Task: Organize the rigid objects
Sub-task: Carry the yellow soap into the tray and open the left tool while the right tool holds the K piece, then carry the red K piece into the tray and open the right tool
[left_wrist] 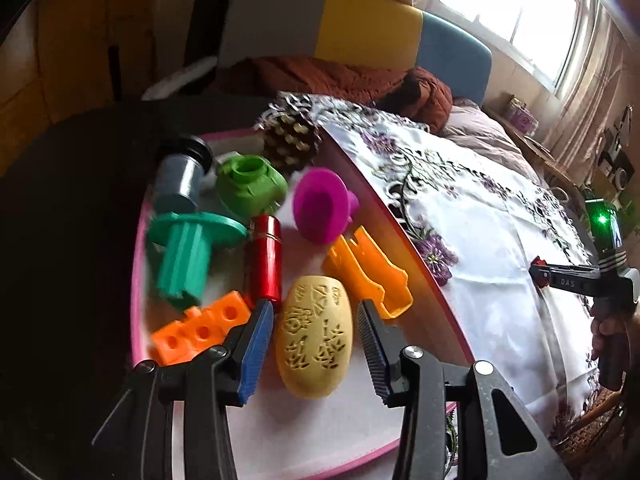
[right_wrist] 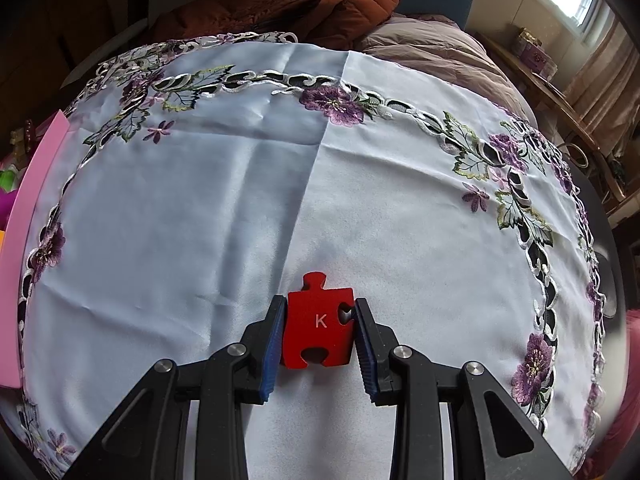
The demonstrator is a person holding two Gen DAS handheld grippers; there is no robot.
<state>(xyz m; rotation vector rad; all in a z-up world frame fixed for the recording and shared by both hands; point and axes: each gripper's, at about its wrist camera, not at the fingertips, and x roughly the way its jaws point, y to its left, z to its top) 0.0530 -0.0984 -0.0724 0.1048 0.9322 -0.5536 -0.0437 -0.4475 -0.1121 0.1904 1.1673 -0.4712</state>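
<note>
In a bedroom with a bright window, a white tablecloth (right_wrist: 224, 208) embroidered with purple flowers covers the table, and a pink-rimmed tray (left_wrist: 404, 236) of small plastic things stands at its left side. The yellow carved egg (left_wrist: 314, 338) lies in the tray between the fingers of the left gripper (left_wrist: 316, 320), whose jaws stand half open with a gap on each side of it. The right gripper (right_wrist: 320, 320) is closed on a red puzzle piece (right_wrist: 318, 326) marked K, over the cloth.
</note>
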